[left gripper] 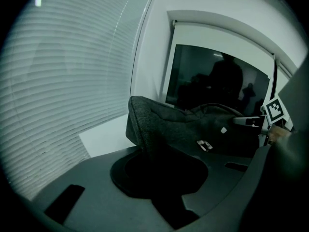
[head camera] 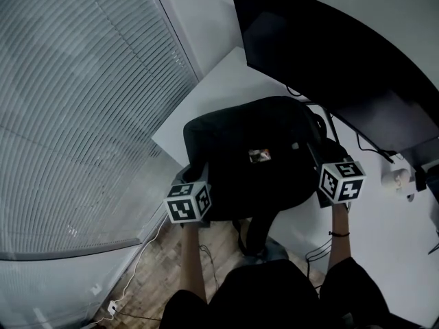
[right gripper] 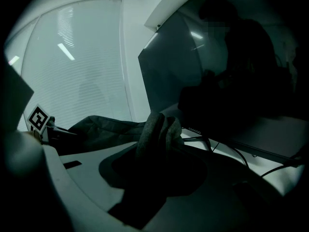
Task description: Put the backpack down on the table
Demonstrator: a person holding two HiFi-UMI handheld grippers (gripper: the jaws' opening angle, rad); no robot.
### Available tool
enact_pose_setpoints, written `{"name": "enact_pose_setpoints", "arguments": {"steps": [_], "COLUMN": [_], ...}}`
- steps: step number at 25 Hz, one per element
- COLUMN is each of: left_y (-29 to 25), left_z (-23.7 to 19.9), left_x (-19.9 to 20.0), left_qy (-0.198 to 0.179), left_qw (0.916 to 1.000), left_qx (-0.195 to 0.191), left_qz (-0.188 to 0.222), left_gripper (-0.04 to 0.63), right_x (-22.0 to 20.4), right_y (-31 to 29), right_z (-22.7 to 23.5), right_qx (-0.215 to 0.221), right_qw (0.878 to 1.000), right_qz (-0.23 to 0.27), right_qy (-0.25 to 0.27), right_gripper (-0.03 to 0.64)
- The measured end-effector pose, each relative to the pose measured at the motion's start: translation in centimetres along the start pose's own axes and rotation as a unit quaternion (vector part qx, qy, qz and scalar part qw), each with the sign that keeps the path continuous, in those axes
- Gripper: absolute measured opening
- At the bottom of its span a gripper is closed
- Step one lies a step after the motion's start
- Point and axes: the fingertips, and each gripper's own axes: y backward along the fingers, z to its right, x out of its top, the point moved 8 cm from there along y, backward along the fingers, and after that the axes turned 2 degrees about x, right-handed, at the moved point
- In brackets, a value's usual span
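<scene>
Overhanging white table (head camera: 223, 77): backpack (head camera: 254, 139); monitor (head camera: 329, 53) behind, blinds (head camera: 82, 115) left, floor (head camera: 185, 259) probably wood.

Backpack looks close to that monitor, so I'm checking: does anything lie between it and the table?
Nothing visible does. Bare table shows left of the backpack; the monitor stands behind it and cables trail at its right. The surface directly beneath the backpack is hidden.
</scene>
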Motion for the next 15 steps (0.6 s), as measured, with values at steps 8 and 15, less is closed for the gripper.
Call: {"name": "enact_pose_setpoints", "arguments": {"steps": [8, 15], "left_y": [-1.7, -3.0], "left_z": [-0.4, -1.0], "left_x": [-0.4, -1.0], "left_qy": [-0.011, -0.007], "left_qw": [0.9995, 0.9982], "left_qx": [0.015, 0.035], "left_qz": [-0.026, -0.048], "left_gripper": [0.093, 0.138], "right_x": [-1.4, -2.3], "right_y": [-1.8, -2.7], "right_z": [1.1, 1.9], "right_qx": [-0.024, -0.041], "right_qw": [0.999, 0.997], "right_qz": [-0.042, -0.069], "right_qy": [0.012, 0.012], "right_gripper": [0.138, 0.158]}}
